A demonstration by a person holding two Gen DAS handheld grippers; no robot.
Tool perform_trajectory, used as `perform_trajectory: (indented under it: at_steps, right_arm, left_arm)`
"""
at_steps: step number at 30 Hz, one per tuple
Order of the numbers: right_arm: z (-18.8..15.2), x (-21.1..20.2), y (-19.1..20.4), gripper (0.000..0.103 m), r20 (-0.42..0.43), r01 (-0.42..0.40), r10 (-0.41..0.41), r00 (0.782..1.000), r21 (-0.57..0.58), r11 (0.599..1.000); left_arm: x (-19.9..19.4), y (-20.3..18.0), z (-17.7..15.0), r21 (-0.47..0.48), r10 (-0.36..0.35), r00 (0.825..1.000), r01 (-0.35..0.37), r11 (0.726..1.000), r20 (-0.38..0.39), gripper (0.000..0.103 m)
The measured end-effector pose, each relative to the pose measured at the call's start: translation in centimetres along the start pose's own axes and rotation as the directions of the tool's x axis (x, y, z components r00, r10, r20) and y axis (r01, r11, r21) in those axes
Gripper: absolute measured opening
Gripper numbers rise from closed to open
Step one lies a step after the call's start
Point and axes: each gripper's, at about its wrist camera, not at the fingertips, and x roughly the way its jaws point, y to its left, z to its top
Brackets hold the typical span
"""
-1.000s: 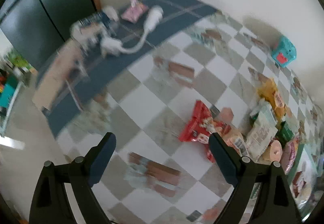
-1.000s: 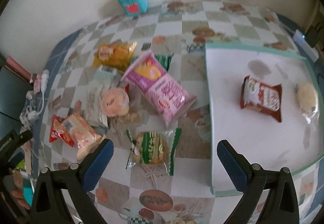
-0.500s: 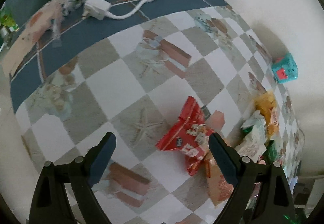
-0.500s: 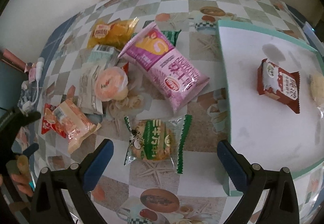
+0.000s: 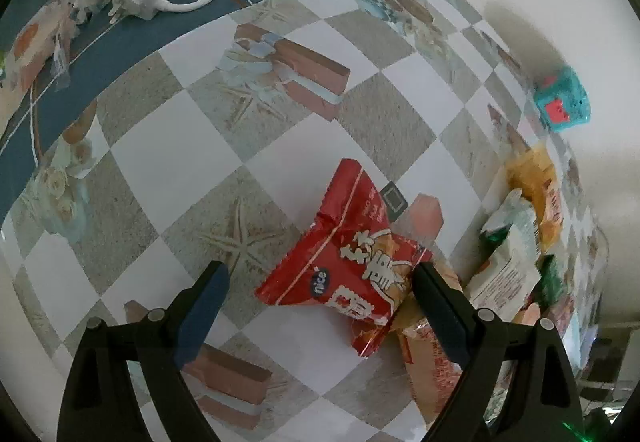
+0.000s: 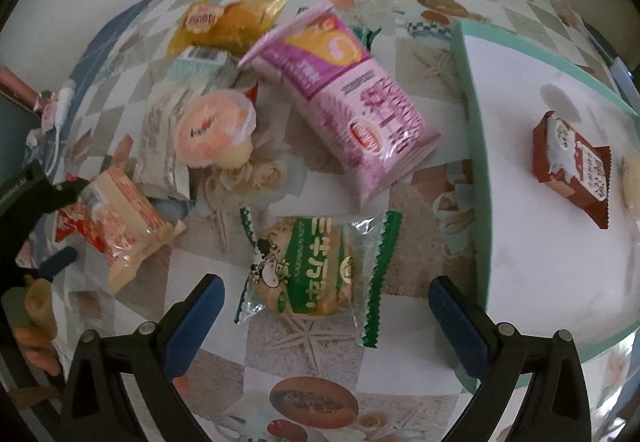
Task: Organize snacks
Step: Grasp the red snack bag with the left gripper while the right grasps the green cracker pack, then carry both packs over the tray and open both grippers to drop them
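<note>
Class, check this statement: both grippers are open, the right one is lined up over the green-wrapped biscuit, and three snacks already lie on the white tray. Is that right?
Not quite. The right wrist view shows only two snacks on the white tray: a dark red packet and a pale round one. The rest holds: the right gripper is open over the green-wrapped biscuit, and the left gripper is open too.

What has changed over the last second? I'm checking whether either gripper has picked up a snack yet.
Neither has. The left gripper has closed in on the red snack bag, which now sits between its open fingers. The right gripper has dropped toward the green-wrapped cookie, also open. The snacks and the brown packet on the white tray stayed put.
</note>
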Motion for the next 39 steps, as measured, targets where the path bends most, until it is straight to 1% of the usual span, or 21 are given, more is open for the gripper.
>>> perform_trajectory:
  at_steps: [2, 6, 9, 11, 12, 13, 14, 17, 18, 19, 20, 21, 22, 24, 26, 30, 31, 34, 36, 39]
  right_arm:
    - [-0.2, 0.5, 0.3, 0.103, -0.007, 0.011, -0.011, 1.000, -0.010, 1.000]
    - [-0.5, 1.2, 1.2, 0.103, -0.009, 0.043, -0.043, 0.999, -0.034, 0.999]
    - [-0.9, 1.7, 2.3, 0.103, -0.005, 0.073, -0.074, 0.997, -0.064, 0.995]
    - [-1.1, 1.9, 3.1, 0.103, -0.002, 0.092, -0.092, 0.996, -0.080, 0.993]
    - [-1.1, 2.1, 3.5, 0.103, -0.001, 0.098, -0.099, 0.995, -0.084, 0.992]
    - [-1.2, 2.1, 3.7, 0.103, 0.002, 0.100, -0.100, 0.995, -0.084, 0.991]
    - [-1.2, 2.2, 3.8, 0.103, 0.000, 0.100, -0.101, 0.995, -0.079, 0.992]
    - [-1.1, 2.3, 3.4, 0.103, -0.002, 0.104, -0.105, 0.995, -0.054, 0.993]
    - [-1.0, 2.3, 3.2, 0.101, 0.000, 0.106, -0.106, 0.994, -0.047, 0.993]
    - [-1.1, 2.2, 3.2, 0.098, 0.003, 0.107, -0.106, 0.994, -0.042, 0.993]
    - [-1.1, 2.1, 3.2, 0.095, 0.007, 0.106, -0.106, 0.994, -0.038, 0.994]
    - [-1.0, 2.0, 3.2, 0.090, 0.010, 0.107, -0.107, 0.994, -0.036, 0.994]
    - [-1.0, 1.9, 3.3, 0.084, 0.013, 0.108, -0.108, 0.994, -0.033, 0.994]
    - [-1.0, 1.5, 3.4, 0.076, 0.022, 0.105, -0.104, 0.994, -0.022, 0.994]
    - [-0.8, 1.3, 3.3, 0.074, 0.022, 0.095, -0.094, 0.995, -0.011, 0.995]
    - [-0.5, 0.9, 2.8, 0.066, 0.026, 0.065, -0.065, 0.998, 0.003, 0.998]
    - [-0.5, 0.9, 2.9, 0.064, 0.025, 0.057, -0.057, 0.998, 0.004, 0.998]
    - [-0.2, 1.0, 2.8, 0.062, 0.026, 0.052, -0.053, 0.998, 0.002, 0.999]
    - [0.1, 1.1, 1.7, 0.062, 0.026, 0.045, -0.045, 0.999, 0.003, 0.999]
    - [0.0, 0.3, 1.0, 0.061, 0.025, 0.011, -0.011, 1.000, 0.024, 1.000]
  left_arm:
    - [0.3, -0.5, 0.1, 0.017, 0.024, 1.000, -0.023, 1.000, -0.004, 0.093]
    - [0.3, -1.1, -0.1, 0.037, 0.044, 0.999, -0.044, 0.998, 0.001, 0.093]
    - [0.5, -1.7, -0.1, 0.048, 0.040, 0.999, -0.040, 0.998, 0.004, 0.093]
    - [0.3, -2.0, -0.3, 0.047, 0.025, 1.000, -0.025, 0.999, 0.006, 0.090]
    - [0.2, -2.2, -0.3, 0.042, 0.022, 1.000, -0.023, 0.999, 0.008, 0.087]
    - [0.1, -2.3, -0.3, 0.038, 0.026, 1.000, -0.027, 0.999, 0.011, 0.080]
    - [0.0, -2.3, -0.2, 0.034, 0.030, 0.999, -0.030, 0.999, 0.016, 0.075]
    - [-0.2, -2.0, -0.2, 0.007, 0.023, 1.000, -0.023, 1.000, 0.018, 0.067]
    - [-0.3, -1.9, -0.2, -0.002, 0.018, 1.000, -0.018, 1.000, 0.019, 0.064]
    - [-0.4, -1.8, -0.2, -0.008, 0.015, 1.000, -0.015, 1.000, 0.020, 0.051]
    - [-0.5, -1.7, -0.1, -0.014, 0.008, 1.000, -0.008, 1.000, 0.020, 0.041]
    - [-0.6, -1.6, -0.1, -0.021, 0.007, 1.000, -0.006, 1.000, 0.017, 0.039]
    - [-0.7, -1.5, 0.0, -0.027, 0.011, 1.000, -0.011, 1.000, 0.018, 0.039]
    - [-0.7, -1.2, 0.2, -0.044, 0.011, 1.000, -0.011, 0.999, 0.021, 0.039]
    - [-0.9, -0.9, 0.2, -0.058, 0.003, 1.000, -0.002, 0.998, 0.020, 0.038]
    - [-1.5, -0.4, 0.2, -0.069, -0.010, 1.000, 0.012, 0.998, 0.025, 0.036]
    - [-1.8, 0.3, 0.2, -0.070, -0.014, 1.000, 0.016, 0.997, 0.028, 0.036]
    - [-2.5, 0.9, 0.2, -0.076, -0.024, 0.999, 0.026, 0.997, 0.040, 0.036]
    - [-3.0, 1.3, 0.2, -0.080, -0.024, 0.999, 0.028, 0.996, 0.048, 0.035]
    - [-3.8, 1.9, 0.1, -0.083, -0.027, 0.998, 0.032, 0.996, 0.061, 0.035]
